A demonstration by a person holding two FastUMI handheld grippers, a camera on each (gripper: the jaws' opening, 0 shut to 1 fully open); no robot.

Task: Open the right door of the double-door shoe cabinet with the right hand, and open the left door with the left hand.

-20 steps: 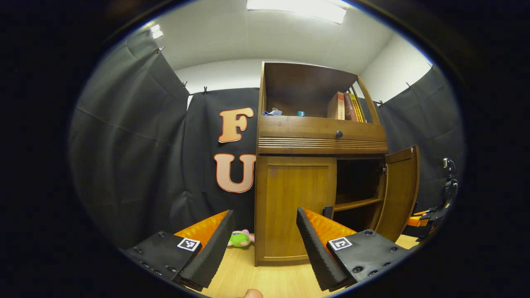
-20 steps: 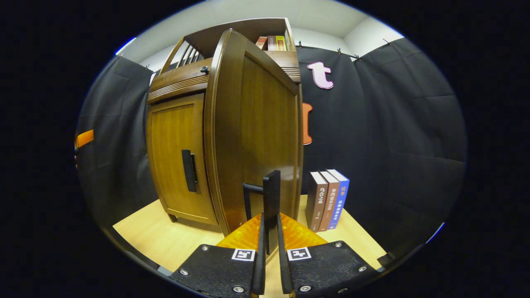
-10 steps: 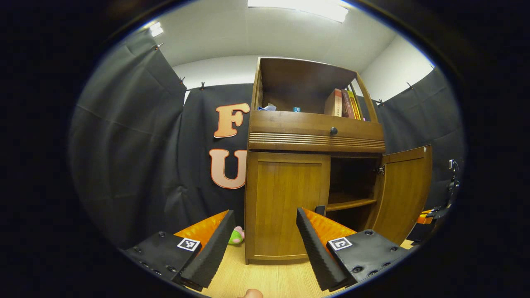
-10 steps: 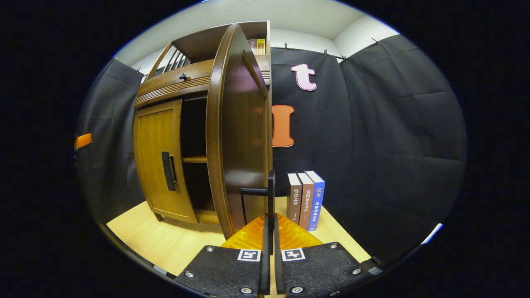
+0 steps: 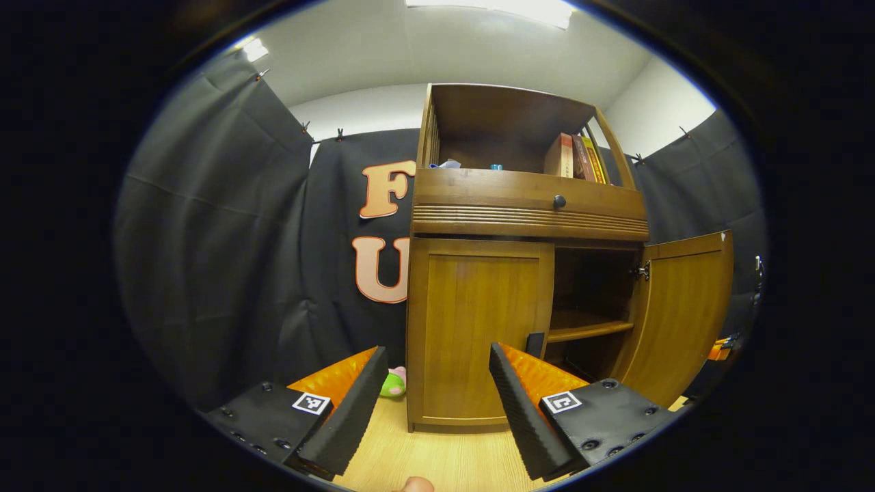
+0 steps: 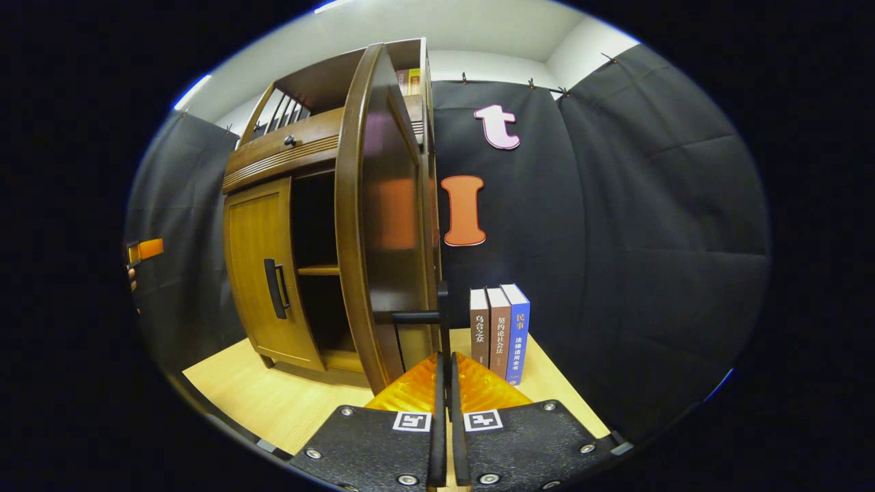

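In the left gripper view the wooden shoe cabinet (image 5: 526,212) faces me. Its left door (image 5: 472,328) is closed, and the black left door handle (image 5: 535,343) peeks out behind one fingertip. The right door (image 5: 687,314) stands swung out, baring an inner shelf (image 5: 588,329). My left gripper (image 5: 437,400) is open, a short way in front of the left door, holding nothing. In the right gripper view the right door (image 6: 383,225) is seen nearly edge-on. My right gripper (image 6: 446,365) is shut on the right door handle (image 6: 441,316), a black bar. The closed left door (image 6: 256,273) lies beyond.
A drawer with a round knob (image 5: 559,201) sits above the doors, with books (image 5: 574,156) on the top shelf. A green plush toy (image 5: 391,384) lies left of the cabinet on the wooden floor (image 5: 437,458). Three upright books (image 6: 499,331) stand right of the open door.
The right door has swung wider open with my right gripper shut on its handle. The left gripper stays open and has shifted only slightly in front of the closed left door.
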